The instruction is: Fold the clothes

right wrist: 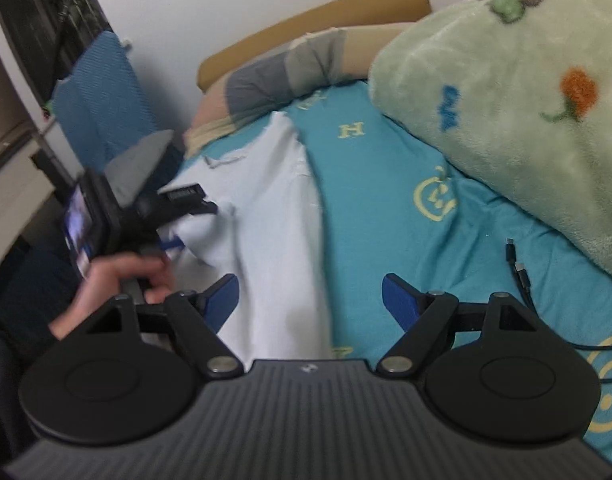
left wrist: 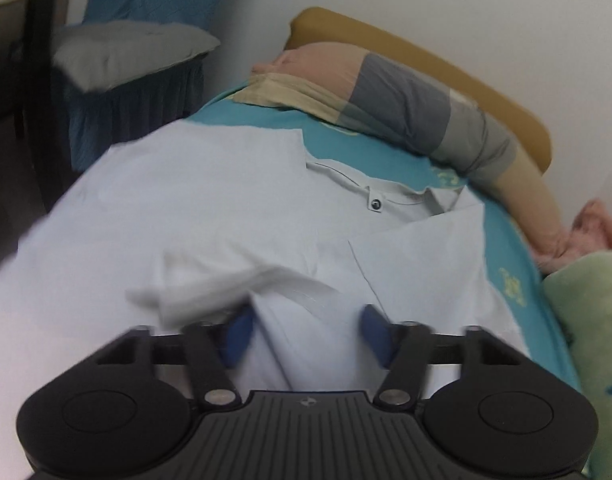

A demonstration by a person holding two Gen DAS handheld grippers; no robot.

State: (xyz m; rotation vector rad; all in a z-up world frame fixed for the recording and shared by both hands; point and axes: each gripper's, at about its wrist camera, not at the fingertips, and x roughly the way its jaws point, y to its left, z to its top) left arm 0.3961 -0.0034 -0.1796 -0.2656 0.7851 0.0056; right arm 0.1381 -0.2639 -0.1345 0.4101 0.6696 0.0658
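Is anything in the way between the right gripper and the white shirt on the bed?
Nothing visible blocks it. The right gripper hangs open right over the white shirt's edge on the teal sheet. The black cable lies off to its right side.

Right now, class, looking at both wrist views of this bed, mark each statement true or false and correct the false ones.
1. The garment being folded is pale, with a collar and a dark snap. True.
2. The right hand-held gripper is shut on the garment. False: its fingers are spread apart, gripping nothing.
3. A dark cable lies on the teal sheet. True.
4. The fleece blanket is red. False: it is pale green with small motifs.
5. The left hand-held gripper hangs over the garment, open. True.
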